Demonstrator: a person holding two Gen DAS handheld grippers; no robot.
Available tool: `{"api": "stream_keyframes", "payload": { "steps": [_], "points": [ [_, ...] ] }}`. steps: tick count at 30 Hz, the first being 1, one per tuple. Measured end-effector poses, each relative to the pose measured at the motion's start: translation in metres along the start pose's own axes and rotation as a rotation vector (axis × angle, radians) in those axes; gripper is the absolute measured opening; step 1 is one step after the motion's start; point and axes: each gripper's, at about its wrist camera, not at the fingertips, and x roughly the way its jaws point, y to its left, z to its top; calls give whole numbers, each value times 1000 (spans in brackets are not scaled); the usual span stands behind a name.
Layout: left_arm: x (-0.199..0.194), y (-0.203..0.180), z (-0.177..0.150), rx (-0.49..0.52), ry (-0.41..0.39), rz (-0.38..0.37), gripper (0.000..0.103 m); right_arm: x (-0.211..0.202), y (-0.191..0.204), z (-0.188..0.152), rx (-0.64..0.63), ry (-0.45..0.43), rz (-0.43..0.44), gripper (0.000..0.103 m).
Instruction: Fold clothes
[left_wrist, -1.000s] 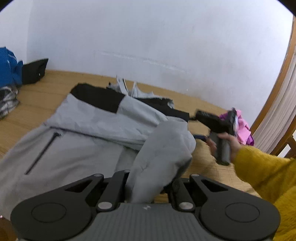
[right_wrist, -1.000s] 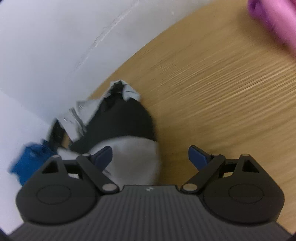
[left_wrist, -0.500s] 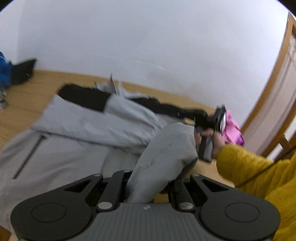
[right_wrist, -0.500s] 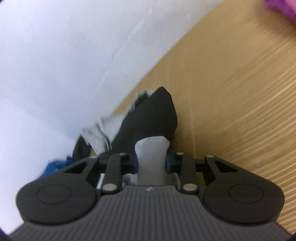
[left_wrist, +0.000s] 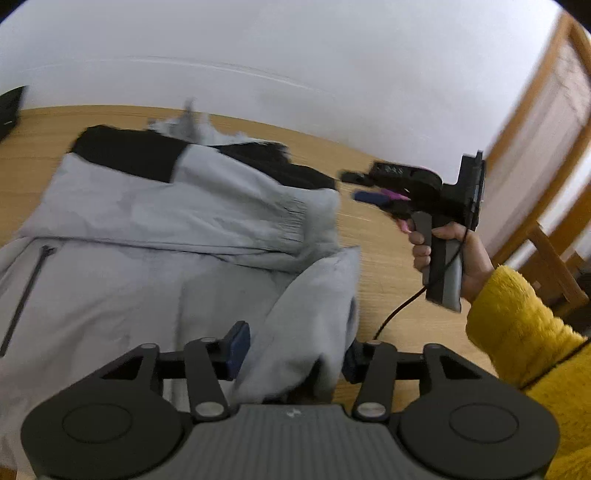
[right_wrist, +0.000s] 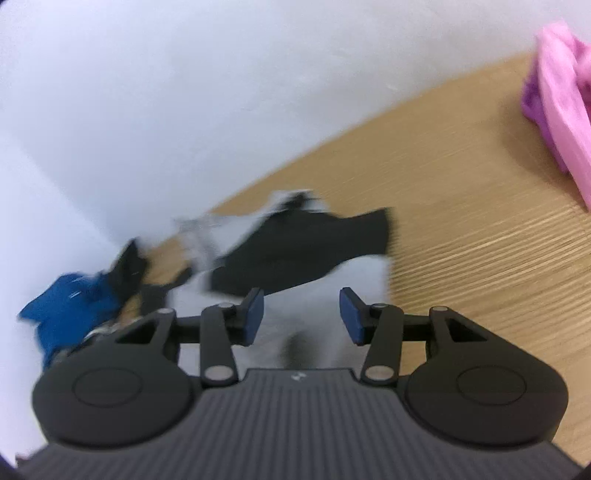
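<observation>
Since a second ago: sleeve laid across the grey jacket (left_wrist: 155, 236), right gripper (right_wrist: 301, 314) lifted off it, jaws half apart and opening, nothing between. Left gripper (left_wrist: 291, 350) also opening, grey hem fold between the pads (left_wrist: 236, 347) but no longer pinched. Jacket spread on the wooden surface (left_wrist: 384, 258), sleeves crossed over the chest. Risk: released hem springing back, undoing the fold; bulky sleeve sliding off.

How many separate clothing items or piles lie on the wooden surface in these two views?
3: the grey and black jacket in the middle, a blue garment beyond it near the wall corner, and a pink one at the right. More may lie out of view.
</observation>
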Motion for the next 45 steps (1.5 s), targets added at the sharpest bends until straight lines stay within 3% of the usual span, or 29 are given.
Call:
{"api": "stream_keyframes", "payload": {
  "steps": [5,6,9,14,16,18,23,30,39,45],
  "points": [
    [2,0,-5,141,39,-133,64,-25,71,-50,-154,98,201,60],
    [0,3,-7,166,42,-155,64,-24,79,-63,-196,131,165,58],
    [-18,21,-14,224,43,-222,68,-18,101,-101,-329,229,23,57],
    [-54,82,-23,220,36,-262,72,-1,86,-153,-268,395,-454,57],
    [-61,109,-27,212,44,-234,73,-10,88,-168,-263,377,-608,57],
    [-69,136,-30,204,51,-207,72,-20,102,-181,-215,327,-669,57],
    [-69,179,-24,176,76,-125,72,-51,133,-196,-133,233,-700,57],
    [-37,199,-3,145,105,1,72,-51,151,-198,-148,211,-735,57],
    [19,205,35,196,160,126,72,9,150,-170,-186,170,-599,57],
    [66,203,83,221,144,219,72,67,122,-95,-170,136,-454,57]
  ]
}}
